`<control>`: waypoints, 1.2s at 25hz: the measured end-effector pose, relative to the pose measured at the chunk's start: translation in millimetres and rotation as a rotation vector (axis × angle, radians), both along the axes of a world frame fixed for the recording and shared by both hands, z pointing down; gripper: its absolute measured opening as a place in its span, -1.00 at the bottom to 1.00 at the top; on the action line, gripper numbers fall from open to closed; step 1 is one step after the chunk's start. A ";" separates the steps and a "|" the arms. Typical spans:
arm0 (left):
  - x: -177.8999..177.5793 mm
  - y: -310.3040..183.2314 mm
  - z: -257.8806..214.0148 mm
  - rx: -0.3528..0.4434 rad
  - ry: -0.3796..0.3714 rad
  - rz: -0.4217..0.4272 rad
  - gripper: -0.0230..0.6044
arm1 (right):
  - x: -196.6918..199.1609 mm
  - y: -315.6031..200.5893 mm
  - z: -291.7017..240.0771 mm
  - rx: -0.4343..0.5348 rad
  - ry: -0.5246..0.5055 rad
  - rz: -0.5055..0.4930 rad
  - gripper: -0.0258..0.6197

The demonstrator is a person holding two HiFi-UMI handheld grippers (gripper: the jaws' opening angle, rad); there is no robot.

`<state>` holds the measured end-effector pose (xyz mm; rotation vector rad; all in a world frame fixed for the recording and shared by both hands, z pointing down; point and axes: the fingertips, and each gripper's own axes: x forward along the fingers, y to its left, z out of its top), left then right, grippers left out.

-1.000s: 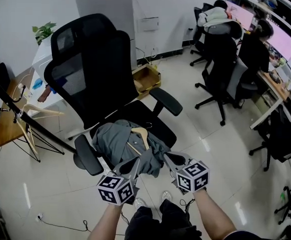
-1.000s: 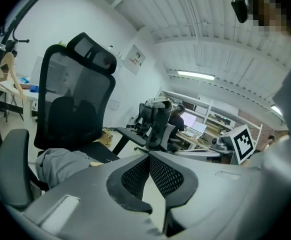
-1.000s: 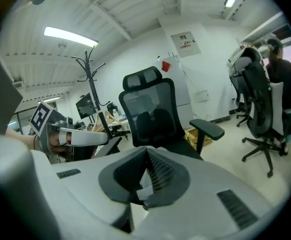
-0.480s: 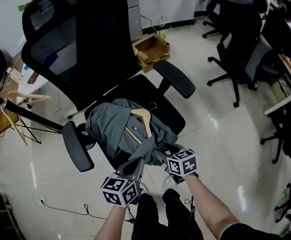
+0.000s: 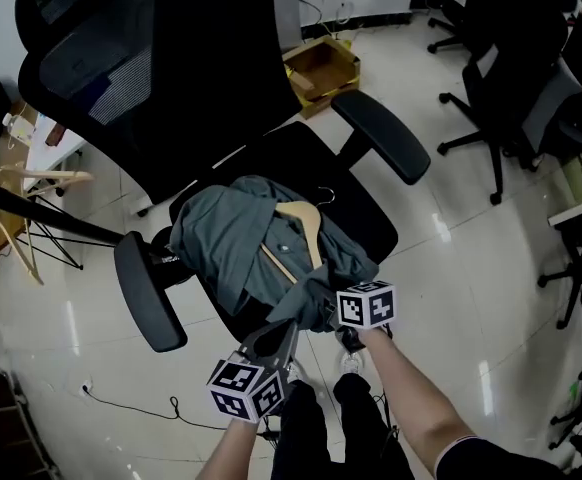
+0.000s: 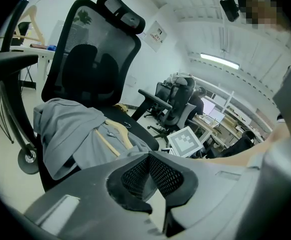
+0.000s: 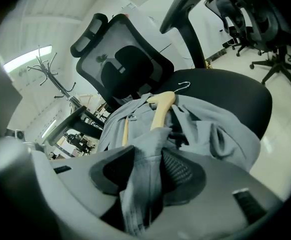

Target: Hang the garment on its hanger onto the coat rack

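The garment [image 5: 226, 243] on its wooden hanger [image 5: 306, 230] lies bunched on the chair seat [image 5: 301, 163], not on the coat rack [image 7: 45, 69]. The right gripper [image 5: 323, 306] has just been closing its jaws and grasps a garment fold at the seat's front edge. The left gripper [image 5: 289, 326], jaws clenched and empty, hovers just beside it. The hanger lies directly ahead of both, hook [image 5: 321, 194] toward the seat's rear edge; the right gripper is nearer.

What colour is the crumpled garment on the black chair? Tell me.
The crumpled garment is plain grey-green; the head view shows it best.
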<state>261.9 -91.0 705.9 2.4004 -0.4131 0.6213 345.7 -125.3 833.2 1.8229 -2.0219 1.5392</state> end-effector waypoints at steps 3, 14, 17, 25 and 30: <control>-4.3 -8.1 -0.9 0.002 -0.002 -0.011 -0.97 | 1.1 -10.2 -11.9 0.037 -0.044 0.008 -0.42; -15.6 -11.6 -1.3 -0.007 -0.008 -0.035 -0.97 | -5.1 -47.5 14.2 0.006 -0.132 -0.049 -0.41; -20.2 -14.6 0.3 -0.007 -0.013 -0.041 -0.97 | -8.8 -58.3 19.5 -0.004 -0.153 -0.074 -0.42; -26.6 -19.6 -7.4 -0.009 -0.008 -0.061 -0.97 | -21.4 -78.7 -25.7 0.087 -0.211 -0.092 -0.52; -34.3 -30.6 -24.7 0.001 0.013 -0.083 -0.97 | -38.3 -96.5 -76.5 0.180 -0.079 -0.189 -0.64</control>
